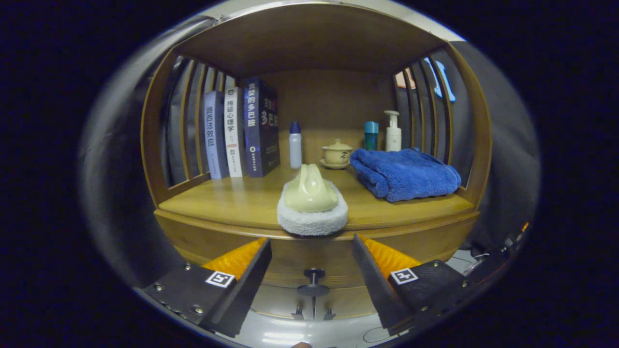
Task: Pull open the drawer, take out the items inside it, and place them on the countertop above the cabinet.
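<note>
Gripper: I see my gripper point(312, 251) with its 2 fingers spread wide apart, gripping nothing, level with the cabinet's front.
Drawer: the drawer point(309, 263) sits just below the countertop lip; it looks pushed in, though I cannot tell for sure. Its sides are hidden behind the fingers.
Knob: a dark knob point(314, 281) stands out from the drawer front, in the gap between the fingers, touching neither.
Countertop: the wooden countertop point(232, 200) lies beyond the fingers, under a roofed shelf with slatted sides.
Scrubber: a pale handle on a white fuzzy round pad point(312, 205) rests at the countertop's front edge, straight ahead of the gap.
Towel: a folded blue towel point(404, 174) lies to the right, well apart from the scrubber.
Books: 3 books point(239, 130) stand upright at the left rear.
Back row: a white bottle with blue cap point(295, 145), a small lidded cup on a saucer point(336, 153), a teal container point(371, 135) partly hidden behind the towel, and a pump bottle point(393, 130).
Drawer contents: hidden from me.
</note>
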Available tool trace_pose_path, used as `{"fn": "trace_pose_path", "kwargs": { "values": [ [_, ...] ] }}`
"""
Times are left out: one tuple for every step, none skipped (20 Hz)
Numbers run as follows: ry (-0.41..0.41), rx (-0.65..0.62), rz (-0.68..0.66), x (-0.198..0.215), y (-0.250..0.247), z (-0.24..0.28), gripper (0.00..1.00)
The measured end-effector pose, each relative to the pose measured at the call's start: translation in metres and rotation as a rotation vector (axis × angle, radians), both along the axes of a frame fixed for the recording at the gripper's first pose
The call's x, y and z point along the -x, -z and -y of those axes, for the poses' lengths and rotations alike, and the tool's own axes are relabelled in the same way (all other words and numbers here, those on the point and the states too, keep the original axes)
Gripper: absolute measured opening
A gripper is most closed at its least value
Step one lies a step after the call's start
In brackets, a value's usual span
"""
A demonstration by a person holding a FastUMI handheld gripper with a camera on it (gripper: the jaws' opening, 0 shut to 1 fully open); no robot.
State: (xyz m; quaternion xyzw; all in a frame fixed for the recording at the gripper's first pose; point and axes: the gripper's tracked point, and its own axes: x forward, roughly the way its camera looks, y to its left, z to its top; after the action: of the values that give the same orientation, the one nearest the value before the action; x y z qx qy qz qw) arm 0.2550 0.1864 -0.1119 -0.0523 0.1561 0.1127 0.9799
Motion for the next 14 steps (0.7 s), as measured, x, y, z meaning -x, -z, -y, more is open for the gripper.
{"fn": "trace_pose_path", "kwargs": {
  "values": [
    [-0.004, 0.002, 0.003, 0.006, -0.004, 0.001, 1.0],
    [-0.007, -0.008, 0.018, 0.015, -0.013, 0.0, 1.0],
    [-0.007, -0.018, 0.033, 0.021, -0.02, 0.001, 1.0],
    [-0.003, -0.029, 0.059, 0.029, -0.03, 0.002, 1.0],
    [0.006, -0.034, 0.09, 0.036, -0.043, 0.007, 1.0],
    [0.018, -0.034, 0.117, 0.044, -0.054, 0.014, 1.0],
    [0.034, -0.029, 0.13, 0.053, -0.065, 0.024, 1.0],
    [0.056, -0.02, 0.142, 0.063, -0.074, 0.035, 0.99],
    [0.073, -0.011, 0.151, 0.07, -0.083, 0.046, 0.98],
    [0.091, 0.004, 0.155, 0.078, -0.097, 0.057, 0.96],
    [0.109, 0.026, 0.156, 0.086, -0.104, 0.069, 0.94],
    [0.119, 0.048, 0.152, 0.093, -0.109, 0.08, 0.95],
    [0.12, 0.07, 0.134, 0.1, -0.112, 0.09, 0.93],
    [0.112, 0.083, 0.114, 0.105, -0.111, 0.096, 0.87]
  ]
}}
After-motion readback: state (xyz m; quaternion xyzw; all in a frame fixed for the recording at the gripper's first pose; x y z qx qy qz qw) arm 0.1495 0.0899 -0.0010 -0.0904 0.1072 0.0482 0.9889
